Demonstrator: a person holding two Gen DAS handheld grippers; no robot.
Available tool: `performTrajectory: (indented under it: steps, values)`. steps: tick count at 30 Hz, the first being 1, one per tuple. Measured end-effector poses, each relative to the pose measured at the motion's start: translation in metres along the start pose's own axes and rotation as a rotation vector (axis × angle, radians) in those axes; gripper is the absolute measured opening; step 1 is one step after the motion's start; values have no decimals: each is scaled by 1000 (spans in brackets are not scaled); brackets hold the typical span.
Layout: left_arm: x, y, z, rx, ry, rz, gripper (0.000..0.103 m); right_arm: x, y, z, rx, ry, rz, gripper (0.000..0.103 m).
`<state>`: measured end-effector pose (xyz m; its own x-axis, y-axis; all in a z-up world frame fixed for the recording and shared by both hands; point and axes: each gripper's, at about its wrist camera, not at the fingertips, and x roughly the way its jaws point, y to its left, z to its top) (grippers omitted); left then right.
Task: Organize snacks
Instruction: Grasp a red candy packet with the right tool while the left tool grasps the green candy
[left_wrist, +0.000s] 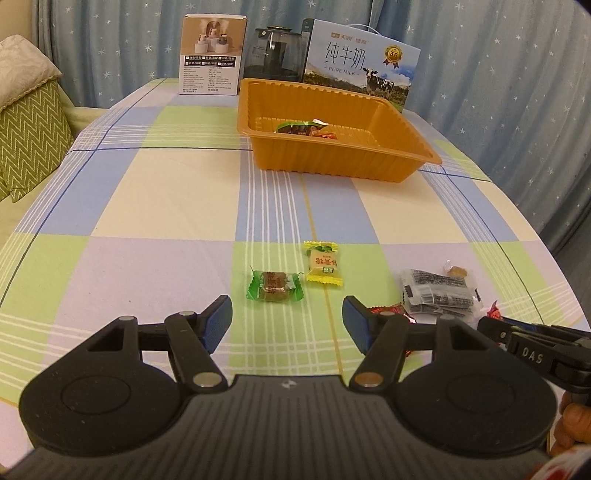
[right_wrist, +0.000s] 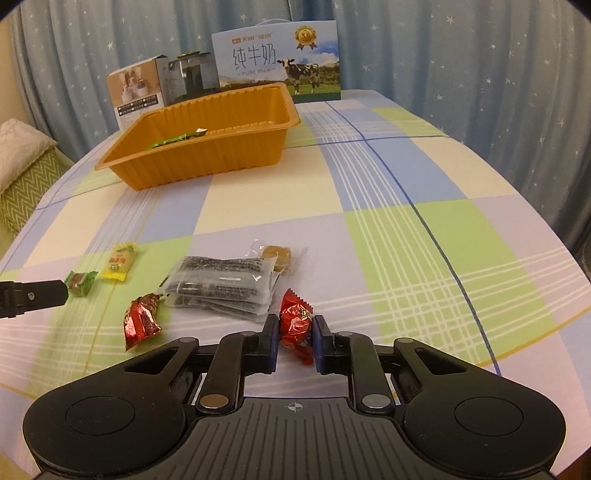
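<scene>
My right gripper (right_wrist: 295, 325) is shut on a red foil candy (right_wrist: 295, 326) on the checked cloth; both pads press its wrapper. My left gripper (left_wrist: 287, 317) stands open just short of a green-wrapped candy (left_wrist: 275, 286), with nothing between its fingers. A yellow candy (left_wrist: 323, 266) lies beyond the green one. A second red candy (right_wrist: 141, 319) lies left of my right gripper, and grey packets (right_wrist: 221, 286) with a clear-wrapped brown sweet (right_wrist: 277, 258) lie behind it. The orange tray (left_wrist: 317, 162) at the far side holds a few wrapped candies (left_wrist: 308, 129).
A milk carton box (left_wrist: 364, 66), a dark glass kettle (left_wrist: 275, 50) and a small white product box (left_wrist: 212, 55) stand behind the tray against the starred curtain. A green zigzag cushion (left_wrist: 27, 136) lies off the table's left edge. A hand (left_wrist: 574, 428) shows at the left wrist view's right edge.
</scene>
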<state>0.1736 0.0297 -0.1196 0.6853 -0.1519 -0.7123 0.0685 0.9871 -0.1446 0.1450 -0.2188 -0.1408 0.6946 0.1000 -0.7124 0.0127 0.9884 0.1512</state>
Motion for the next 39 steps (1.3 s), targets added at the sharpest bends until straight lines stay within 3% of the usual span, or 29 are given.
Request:
performTrajectory:
  steps: [6, 13, 17, 33, 39]
  values:
    - [10, 2, 0, 15, 4, 45, 63, -10, 3, 6, -2, -62, -9, 17]
    - [24, 6, 2, 21, -2, 63, 61, -10, 6, 9, 6, -74, 10, 17]
    - [30, 4, 4, 29, -15, 66, 51, -9, 7, 9, 9, -75, 17, 17]
    - [46, -7, -1, 57, -42, 109, 49, -9, 8, 14, 30, -78, 37, 17]
    - [46, -6, 0, 58, -48, 135, 29, -8, 10, 14, 27, -76, 43, 17]
